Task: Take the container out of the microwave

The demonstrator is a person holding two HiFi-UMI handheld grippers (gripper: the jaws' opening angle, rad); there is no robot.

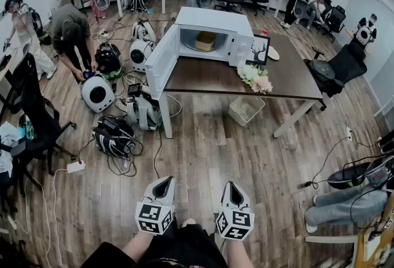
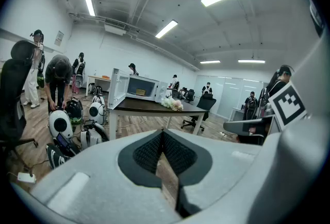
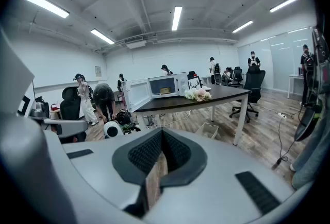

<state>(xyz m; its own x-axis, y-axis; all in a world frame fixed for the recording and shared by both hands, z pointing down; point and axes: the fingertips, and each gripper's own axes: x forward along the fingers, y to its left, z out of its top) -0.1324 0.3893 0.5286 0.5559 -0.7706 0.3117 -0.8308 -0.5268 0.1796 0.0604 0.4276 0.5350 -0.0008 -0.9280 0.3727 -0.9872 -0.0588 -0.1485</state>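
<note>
A white microwave [image 1: 212, 26] stands on the dark table [image 1: 289, 82] across the room, its door [image 1: 161, 58] swung open to the left. A tan container [image 1: 205, 40] sits inside the cavity. The microwave [image 2: 140, 87] and the container [image 2: 140, 92] show small in the left gripper view, and the microwave [image 3: 164, 85] with the container [image 3: 165, 90] in the right gripper view. My left gripper [image 1: 163, 182] and right gripper [image 1: 231, 186] are low at the near edge, far from the table, both shut and empty. The pads meet in the left gripper [image 2: 162, 133] and in the right gripper [image 3: 162, 133].
A flower bunch [image 1: 257, 78] and a framed picture [image 1: 258, 50] sit on the table right of the microwave. A wire basket [image 1: 245, 109] stands under it. Bags, round white devices [image 1: 97, 93] and cables litter the floor at left. Several people and office chairs [image 1: 342, 66] stand around.
</note>
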